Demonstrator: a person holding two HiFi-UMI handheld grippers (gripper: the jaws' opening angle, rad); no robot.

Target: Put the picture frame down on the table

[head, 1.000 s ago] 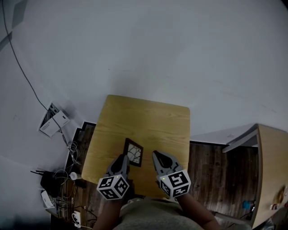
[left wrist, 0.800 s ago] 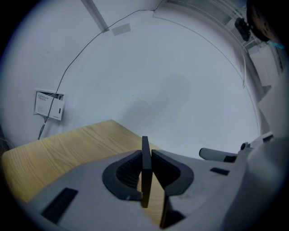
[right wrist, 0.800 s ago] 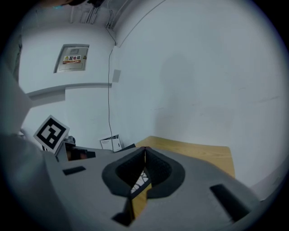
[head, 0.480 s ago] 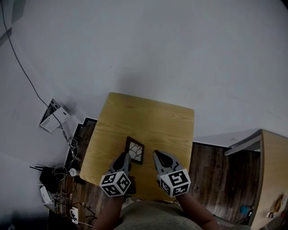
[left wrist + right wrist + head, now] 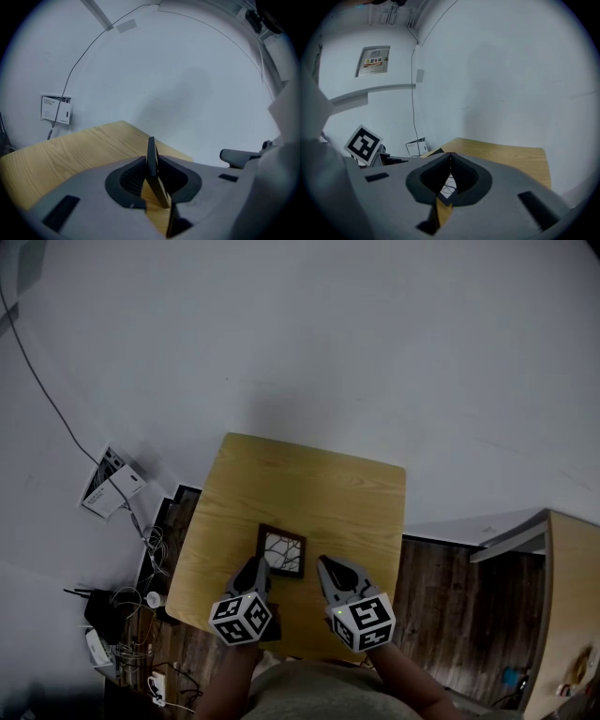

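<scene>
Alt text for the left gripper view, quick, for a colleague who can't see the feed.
The left gripper is shut on the thin edge of a dark picture frame, which is seen edge-on between its jaws. Beyond them lie a light wooden table and a white wall.

One picture frame (image 5: 281, 552), one wooden table (image 5: 309, 484). Two grippers: one left gripper (image 5: 255, 567), one right gripper (image 5: 327, 566). Each bears one marker cube (image 5: 363, 620).

I can't read anything for certain: the wall panel's label (image 5: 375, 61) has red characters that are too small, and the print on the white box (image 5: 56, 108) is blurred.
</scene>
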